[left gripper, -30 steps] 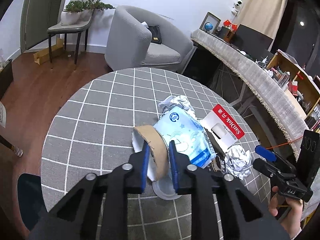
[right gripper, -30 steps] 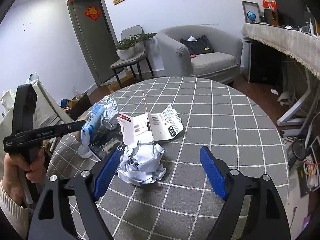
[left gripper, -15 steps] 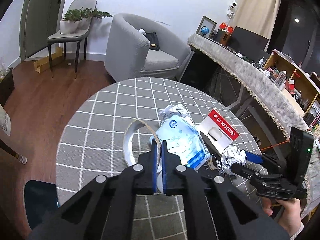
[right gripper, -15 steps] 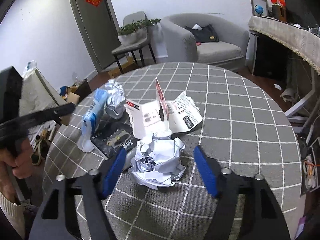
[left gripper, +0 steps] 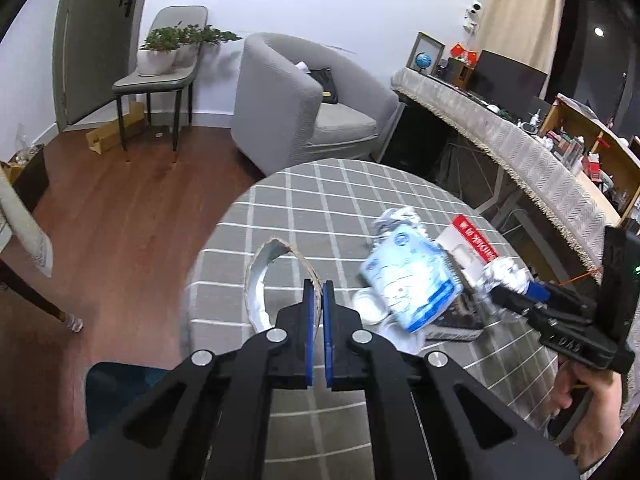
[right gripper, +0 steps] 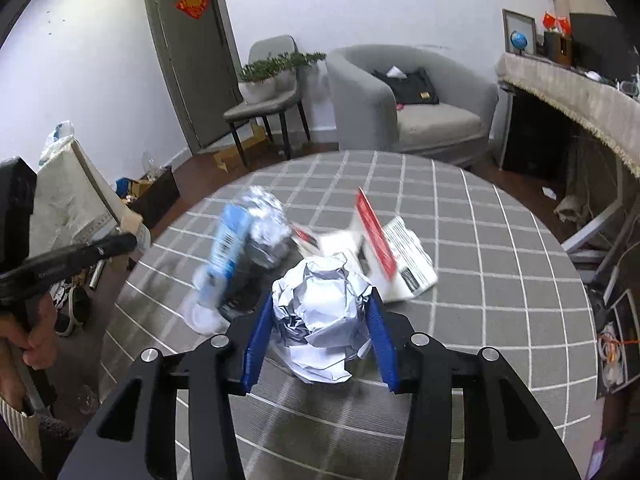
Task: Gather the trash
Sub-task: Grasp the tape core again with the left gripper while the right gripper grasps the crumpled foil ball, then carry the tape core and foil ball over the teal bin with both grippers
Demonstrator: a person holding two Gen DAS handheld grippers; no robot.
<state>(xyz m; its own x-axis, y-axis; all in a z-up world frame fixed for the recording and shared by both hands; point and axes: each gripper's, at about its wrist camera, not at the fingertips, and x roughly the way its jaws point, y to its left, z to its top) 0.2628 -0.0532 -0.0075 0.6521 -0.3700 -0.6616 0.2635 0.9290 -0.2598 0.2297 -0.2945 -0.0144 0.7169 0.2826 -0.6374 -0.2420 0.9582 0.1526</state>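
Observation:
My left gripper point(left gripper: 317, 292) is shut on a torn cardboard ring point(left gripper: 264, 276) and holds it over the left part of the round checked table point(left gripper: 304, 200). My right gripper point(right gripper: 318, 300) is shut on a crumpled white paper ball point(right gripper: 320, 312), lifted just off the table point(right gripper: 480, 240). A blue-and-white wipes packet point(left gripper: 412, 280) lies on the trash pile; in the right wrist view it point(right gripper: 228, 248) stands tilted. A red-and-white SanDisk card point(right gripper: 376, 236) and a crumpled foil wad point(right gripper: 264, 216) lie behind. The right gripper also shows in the left wrist view point(left gripper: 532, 292).
A grey armchair point(left gripper: 304, 108) and a chair with a plant point(left gripper: 168, 68) stand beyond the table. A long cloth-covered desk point(left gripper: 520, 152) runs along the right. A dark flat packet point(left gripper: 452, 320) and a white lid point(left gripper: 368, 304) lie under the wipes packet.
My left gripper closed on the cardboard ring and carried it left, away from the pile. My right gripper moved onto the paper ball and closed on it.

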